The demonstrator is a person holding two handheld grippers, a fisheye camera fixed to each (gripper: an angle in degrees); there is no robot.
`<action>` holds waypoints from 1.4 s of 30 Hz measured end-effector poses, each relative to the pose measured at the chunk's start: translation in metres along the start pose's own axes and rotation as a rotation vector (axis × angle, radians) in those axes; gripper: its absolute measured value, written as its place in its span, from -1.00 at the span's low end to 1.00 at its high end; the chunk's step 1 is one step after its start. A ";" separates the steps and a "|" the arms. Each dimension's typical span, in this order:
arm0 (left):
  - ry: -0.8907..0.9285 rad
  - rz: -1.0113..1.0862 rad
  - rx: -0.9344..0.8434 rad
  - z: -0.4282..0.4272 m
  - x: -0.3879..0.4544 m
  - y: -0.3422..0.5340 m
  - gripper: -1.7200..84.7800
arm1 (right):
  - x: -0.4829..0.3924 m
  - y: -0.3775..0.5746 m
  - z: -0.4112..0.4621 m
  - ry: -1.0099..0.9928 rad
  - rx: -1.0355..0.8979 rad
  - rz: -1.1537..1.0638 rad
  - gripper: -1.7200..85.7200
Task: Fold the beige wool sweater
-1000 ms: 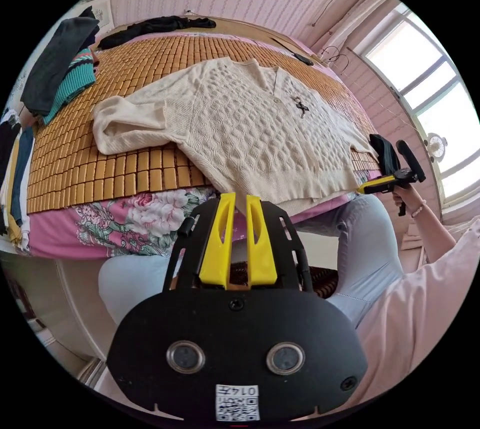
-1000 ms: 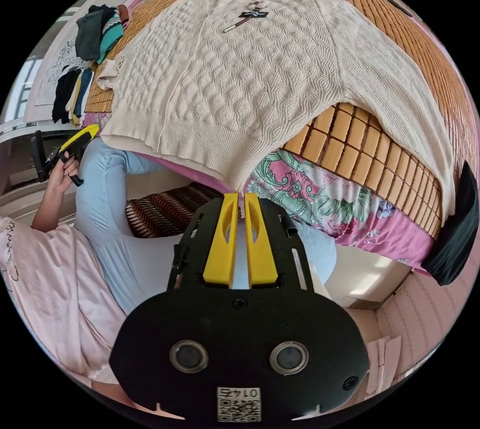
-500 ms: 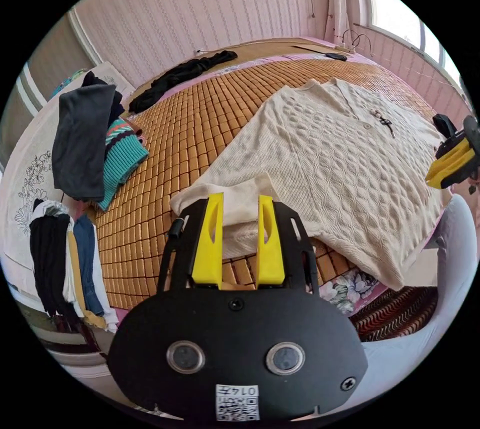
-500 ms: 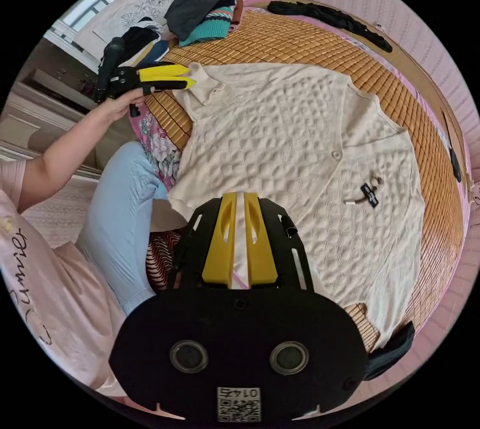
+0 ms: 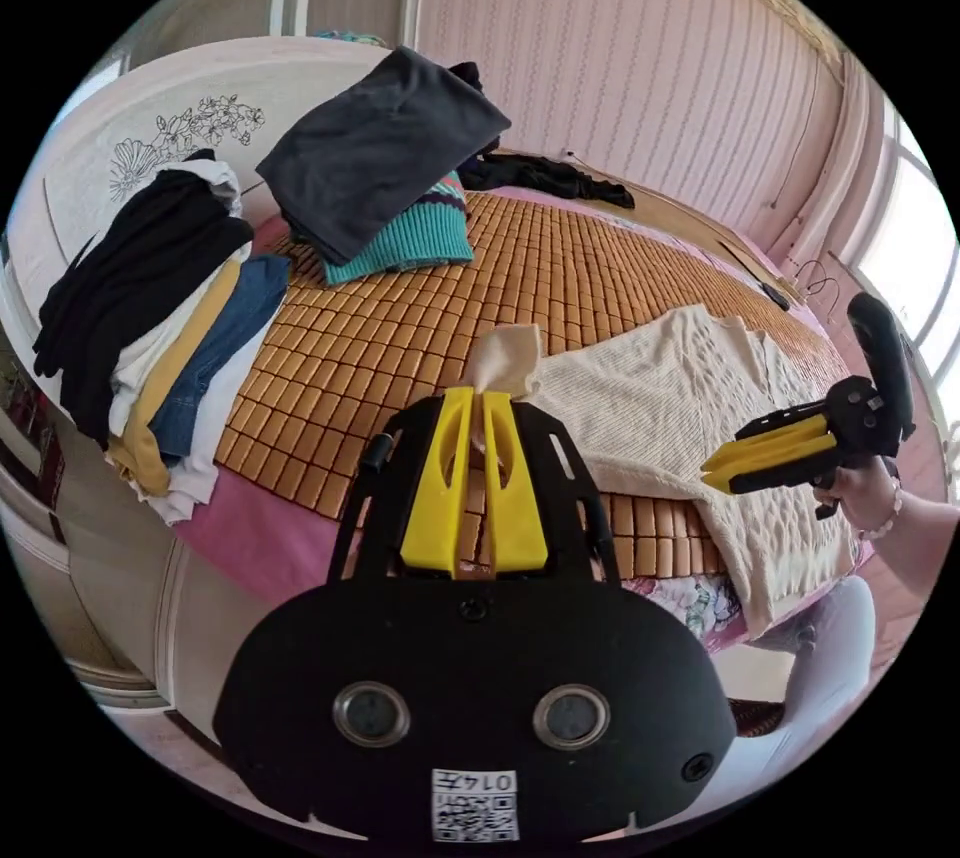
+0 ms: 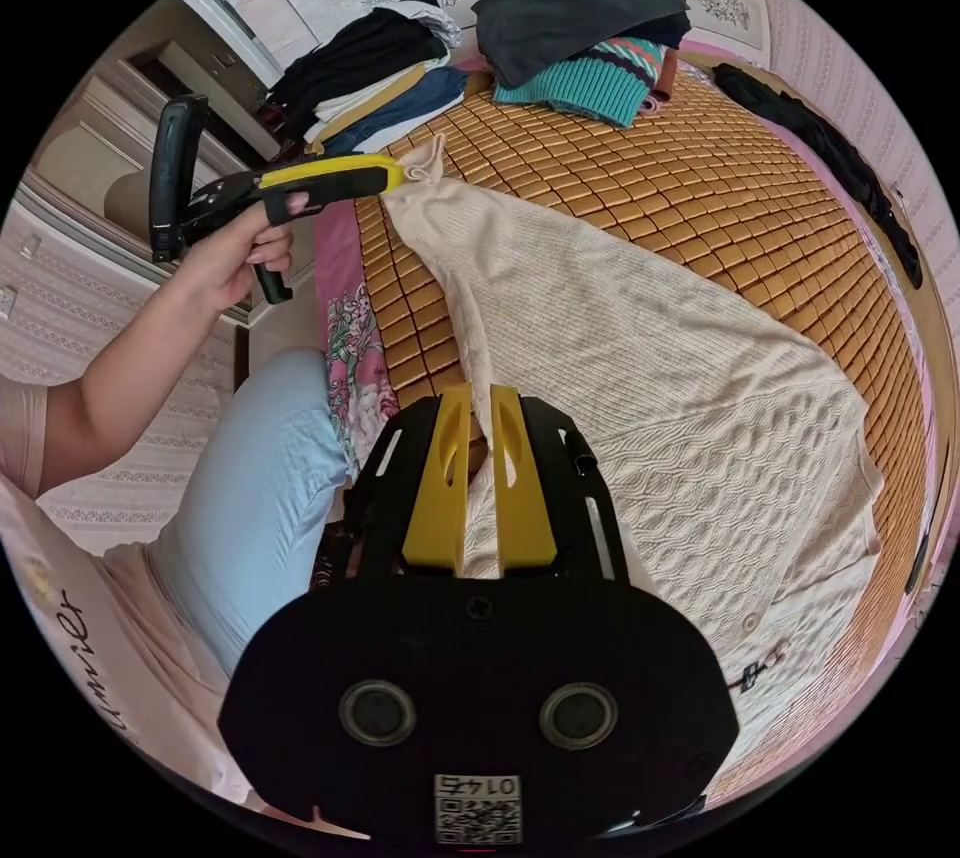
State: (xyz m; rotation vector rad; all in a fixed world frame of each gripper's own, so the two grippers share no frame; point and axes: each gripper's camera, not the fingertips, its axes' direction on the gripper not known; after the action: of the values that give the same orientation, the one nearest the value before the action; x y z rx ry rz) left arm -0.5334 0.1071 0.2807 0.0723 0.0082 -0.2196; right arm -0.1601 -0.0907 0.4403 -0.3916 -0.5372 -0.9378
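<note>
Pink striped walls (image 5: 640, 48) all round, and a bed (image 5: 260, 538) topped with a bamboo mat (image 5: 400, 338). From the left gripper view, one beige wool sweater (image 5: 660, 398) lies on the mat near the bed's edge, its hem hanging over the side. The left gripper (image 5: 476, 398) has its two yellow fingers (image 5: 440, 478) nearly together, pinching the cuff of one sleeve (image 5: 505, 358), which sticks up just past the tips. Two clothing heaps sit further along: a dark grey garment (image 5: 380, 148) on top of a teal knit (image 5: 410, 243), and a hanging stack of black, white, mustard and denim pieces (image 5: 150, 328) against the headboard (image 5: 130, 128). One more black garment (image 5: 550, 178) lies along the far edge. The right gripper (image 5: 770, 453) floats in at the side, held in a hand (image 5: 865, 493), fingers together; can't tell from here whether anything is between them.

Right gripper view: the same sweater (image 6: 650, 378) stretches across the mat (image 6: 720, 188), its sleeve pulled out long to the left gripper (image 6: 385, 178), whose fingers are clamped on the cuff (image 6: 425, 160), the person's hand (image 6: 235, 248) on the handle. The right gripper (image 6: 478, 408) has its two fingers (image 6: 445, 488) a narrow gap apart, with the sweater's knit edge running between them, so it looks gripped. Pale blue trouser legs (image 6: 250, 498) are below.
</note>
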 end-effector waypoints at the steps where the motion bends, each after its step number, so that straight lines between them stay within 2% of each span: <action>1: 0.002 -0.024 -0.022 0.003 -0.010 0.002 -0.98 | -0.002 -0.006 0.009 -0.011 -0.009 0.001 -0.89; 5: -0.012 -0.197 -0.093 0.016 -0.059 0.022 -0.98 | -0.011 -0.016 0.035 -0.043 -0.081 -0.008 -0.91; 8: -0.020 -0.241 -0.057 0.005 -0.071 0.033 -0.98 | -0.021 -0.013 0.039 -0.001 -0.064 -0.030 -0.92; 14: 0.062 0.001 0.008 -0.004 -0.015 0.014 -0.96 | -0.027 -0.013 0.043 0.015 -0.055 -0.038 -0.92; 16: 0.048 0.041 -0.026 0.012 0.000 0.006 -0.94 | -0.021 -0.010 0.041 -0.023 -0.030 -0.002 -0.91; 19: -0.029 0.093 -0.208 0.052 0.010 0.002 -0.92 | -0.014 0.008 0.020 -0.074 0.012 0.045 -0.89; 20: -0.014 0.113 -0.139 0.049 0.010 0.005 -0.94 | -0.013 0.016 0.013 -0.071 0.032 0.055 -0.89; 25: -0.044 0.184 -0.170 0.048 0.014 0.007 -0.94 | 0.004 0.119 -0.039 0.045 0.063 0.199 -0.88; 28: -0.048 0.212 -0.090 0.020 0.028 0.004 -0.88 | 0.016 0.191 -0.057 0.133 0.009 0.349 -0.88; 30: 0.041 0.292 -0.012 -0.015 0.062 0.006 -0.86 | 0.018 0.230 -0.063 0.176 -0.036 0.436 -0.88; 32: 0.166 0.384 -0.008 -0.033 0.100 0.013 -0.87 | 0.018 0.263 -0.063 0.178 -0.067 0.519 -0.88; 36: 0.450 0.639 -0.128 -0.033 0.219 0.056 -0.86 | 0.013 0.300 -0.046 0.051 -0.028 0.640 -0.87; 40: 0.445 0.848 -0.237 -0.015 0.302 0.099 -0.79 | 0.014 0.298 -0.025 -0.059 0.072 0.708 -0.83; 42: 0.318 0.958 -0.309 0.004 0.333 0.117 -0.77 | 0.017 0.298 -0.015 -0.061 0.074 0.742 -0.81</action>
State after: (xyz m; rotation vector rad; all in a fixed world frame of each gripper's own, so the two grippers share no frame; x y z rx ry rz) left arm -0.1828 0.1478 0.2874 -0.1993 0.3171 0.7529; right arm 0.1016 0.0507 0.4130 -0.5048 -0.4288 -0.1921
